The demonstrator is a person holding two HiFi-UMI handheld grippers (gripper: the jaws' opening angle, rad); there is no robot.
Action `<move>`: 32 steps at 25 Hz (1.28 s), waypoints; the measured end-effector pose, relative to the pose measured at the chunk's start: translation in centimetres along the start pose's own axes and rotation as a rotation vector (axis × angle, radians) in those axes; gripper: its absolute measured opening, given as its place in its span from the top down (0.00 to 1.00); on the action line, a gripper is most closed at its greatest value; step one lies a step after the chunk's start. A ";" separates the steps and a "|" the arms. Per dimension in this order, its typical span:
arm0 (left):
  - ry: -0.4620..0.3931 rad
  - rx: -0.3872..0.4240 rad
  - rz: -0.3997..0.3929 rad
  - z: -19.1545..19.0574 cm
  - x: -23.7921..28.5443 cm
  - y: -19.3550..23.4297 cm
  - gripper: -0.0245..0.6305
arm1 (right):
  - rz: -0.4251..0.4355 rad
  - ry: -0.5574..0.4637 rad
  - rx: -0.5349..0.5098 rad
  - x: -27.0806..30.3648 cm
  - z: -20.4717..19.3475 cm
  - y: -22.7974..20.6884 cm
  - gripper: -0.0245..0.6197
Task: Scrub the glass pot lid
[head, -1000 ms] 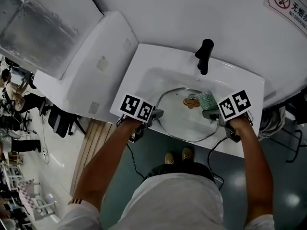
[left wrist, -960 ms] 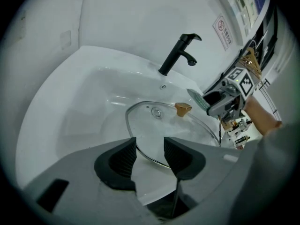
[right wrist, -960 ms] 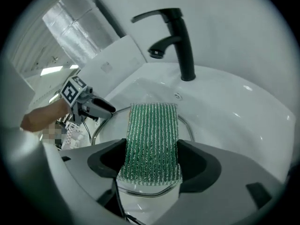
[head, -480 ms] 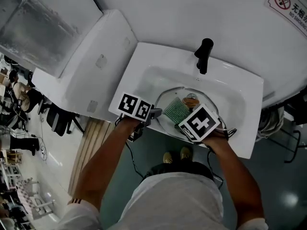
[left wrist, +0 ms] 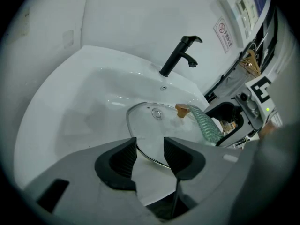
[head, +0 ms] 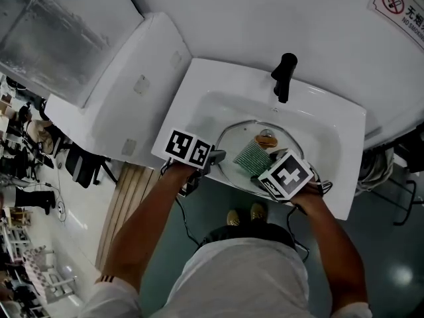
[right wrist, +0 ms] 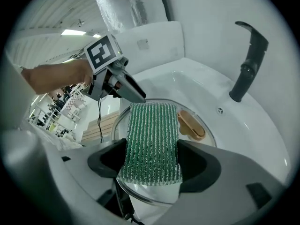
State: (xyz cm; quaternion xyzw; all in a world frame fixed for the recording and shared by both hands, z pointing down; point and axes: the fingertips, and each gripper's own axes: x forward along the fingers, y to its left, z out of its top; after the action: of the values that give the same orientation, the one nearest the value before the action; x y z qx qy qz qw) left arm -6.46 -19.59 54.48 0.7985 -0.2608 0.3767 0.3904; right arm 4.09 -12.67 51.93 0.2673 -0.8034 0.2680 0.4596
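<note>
The left gripper (left wrist: 150,146) holds its claw narrowly spread at the near rim of the glass pot lid (head: 233,140). The clear, steel-rimmed lid with a tan knob (head: 266,139) lies in the white sink (head: 331,121). The right gripper (right wrist: 152,162) pinches a green scouring pad (right wrist: 152,142) above the glass.

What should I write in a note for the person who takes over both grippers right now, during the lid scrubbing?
Left gripper: jaws apart; the near rim of the round glass pot lid crosses their gap, contact unclear.
Right gripper: shut on the green mesh scouring pad, held over the glass beside the tan wooden knob.
The lid lies in the white washbasin near the black faucet; no water stream shows.
Done: cannot tell, no foam visible. Left: scrub across the glass, around the knob.
</note>
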 end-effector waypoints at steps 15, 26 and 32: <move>0.010 0.005 -0.003 0.0 0.1 0.0 0.67 | -0.069 -0.032 0.261 -3.1 -7.2 -7.9 0.44; 0.007 0.001 0.004 0.0 0.0 0.0 0.67 | -0.023 -0.073 0.036 -4.5 -1.0 0.2 0.44; 0.002 -0.003 0.010 0.0 0.0 0.0 0.67 | 0.026 0.003 -0.091 -1.0 0.0 4.6 0.44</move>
State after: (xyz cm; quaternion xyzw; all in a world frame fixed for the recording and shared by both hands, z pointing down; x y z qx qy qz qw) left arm -6.45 -19.60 54.53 0.7963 -0.2649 0.3791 0.3900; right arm 1.44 -9.19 50.23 0.2351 -0.8175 0.2378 0.4690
